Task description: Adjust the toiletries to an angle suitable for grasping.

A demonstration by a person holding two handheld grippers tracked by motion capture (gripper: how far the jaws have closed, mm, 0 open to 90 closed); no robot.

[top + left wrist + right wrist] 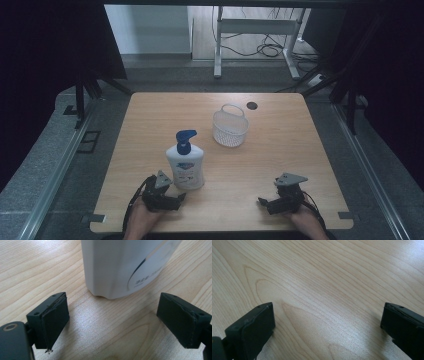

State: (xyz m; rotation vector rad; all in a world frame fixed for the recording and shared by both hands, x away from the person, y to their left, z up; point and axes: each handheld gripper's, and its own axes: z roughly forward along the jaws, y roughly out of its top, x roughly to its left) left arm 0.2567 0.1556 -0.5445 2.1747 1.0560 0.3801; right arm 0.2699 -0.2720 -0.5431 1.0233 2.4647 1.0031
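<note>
A white pump bottle [186,167] with a blue pump head stands upright on the wooden table [280,135], left of centre. My left gripper [172,199] rests open at the table's near edge, just in front of the bottle's base. In the left gripper view the bottle [125,265] rises close ahead, beyond the wide-apart jaws and untouched by them, with the gripper [120,325] low over the wood. A white mesh basket [230,127] with a handle sits behind the bottle, to its right. My right gripper [267,202] lies open at the near right, over bare wood [324,290].
A round cable hole [252,105] is set in the table's far edge. Beyond the table stand a white desk frame [260,30] and loose cables on the floor. Dark curtains and metal rails flank both sides.
</note>
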